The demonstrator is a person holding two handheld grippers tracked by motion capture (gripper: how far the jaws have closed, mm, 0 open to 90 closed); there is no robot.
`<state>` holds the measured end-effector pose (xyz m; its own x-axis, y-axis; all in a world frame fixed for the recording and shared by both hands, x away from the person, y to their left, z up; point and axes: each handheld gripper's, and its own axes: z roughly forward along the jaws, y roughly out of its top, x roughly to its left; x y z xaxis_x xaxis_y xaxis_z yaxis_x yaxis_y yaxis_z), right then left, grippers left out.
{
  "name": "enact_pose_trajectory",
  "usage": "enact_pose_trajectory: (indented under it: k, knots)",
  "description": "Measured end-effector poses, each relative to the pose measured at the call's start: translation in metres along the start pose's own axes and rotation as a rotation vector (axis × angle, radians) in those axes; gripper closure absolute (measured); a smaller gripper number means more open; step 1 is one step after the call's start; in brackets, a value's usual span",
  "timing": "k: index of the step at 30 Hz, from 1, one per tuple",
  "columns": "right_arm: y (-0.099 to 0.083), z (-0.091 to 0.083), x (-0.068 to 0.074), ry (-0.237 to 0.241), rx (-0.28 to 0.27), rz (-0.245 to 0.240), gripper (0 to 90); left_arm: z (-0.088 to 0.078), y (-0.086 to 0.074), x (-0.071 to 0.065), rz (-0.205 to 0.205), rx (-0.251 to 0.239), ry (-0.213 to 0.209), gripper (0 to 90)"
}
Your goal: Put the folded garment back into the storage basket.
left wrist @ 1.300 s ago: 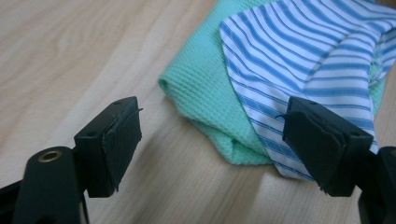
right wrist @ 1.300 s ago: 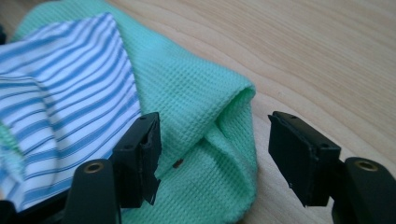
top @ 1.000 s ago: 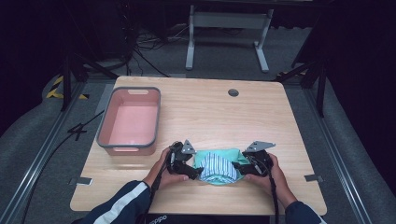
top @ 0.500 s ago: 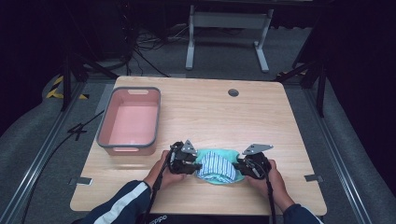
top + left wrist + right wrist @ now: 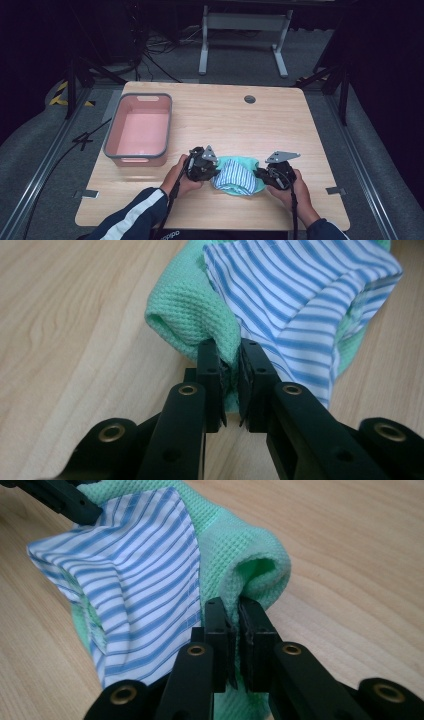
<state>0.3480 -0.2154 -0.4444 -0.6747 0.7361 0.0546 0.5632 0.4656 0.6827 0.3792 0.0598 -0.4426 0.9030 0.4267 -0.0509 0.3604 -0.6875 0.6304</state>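
Cloth (image 5: 236, 176) sits between my two tools, low on the counter (image 5: 215, 117) and close to me. It is a green knit piece with a blue and white striped piece lying on top.

My left tool (image 5: 212, 172) has just been closing, and now it pinches the cloth. In the left gripper view the tool (image 5: 231, 371) has its two black jaws almost together, with a fold of green cloth (image 5: 192, 310) squeezed between them. The striped part (image 5: 300, 295) spreads out ahead of this tool and to its right. The green fold bulges just past the tips.

My right tool (image 5: 260, 176) has just been closing too, and it also pinches the cloth. In the right gripper view the tool (image 5: 232, 622) clamps a rolled green edge (image 5: 250, 555) between its jaws. The striped part (image 5: 135, 565) lies ahead of it and to its left. At the far top left of that view I can see a bit of my other tool's black jaw.

So each tool grips one end of the cloth, and the cloth hangs bunched between them, touching the counter.

A pink bin (image 5: 141, 129) stands well apart, beyond my left tool and off to its left. I see nothing inside it. A small dark hole (image 5: 249, 99) is in the counter far ahead of both tools.
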Motion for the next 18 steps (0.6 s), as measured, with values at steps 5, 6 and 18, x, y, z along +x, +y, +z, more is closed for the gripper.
enact_pose_trajectory:
  k: [5, 6, 18]
  knots:
    - [0.006, -0.010, -0.004, 0.002, -0.032, 0.004, 83.8, -0.009, 0.014, 0.003, 0.025, 0.003, 0.015, 81.5]
    - [0.008, -0.012, -0.004, 0.003, -0.039, 0.007, 83.8, -0.011, 0.018, 0.004, 0.034, 0.000, 0.021, 81.6]
    - [0.045, -0.028, -0.009, -0.008, -0.115, -0.009, 83.8, -0.045, 0.039, 0.020, 0.042, -0.066, 0.069, 81.8]
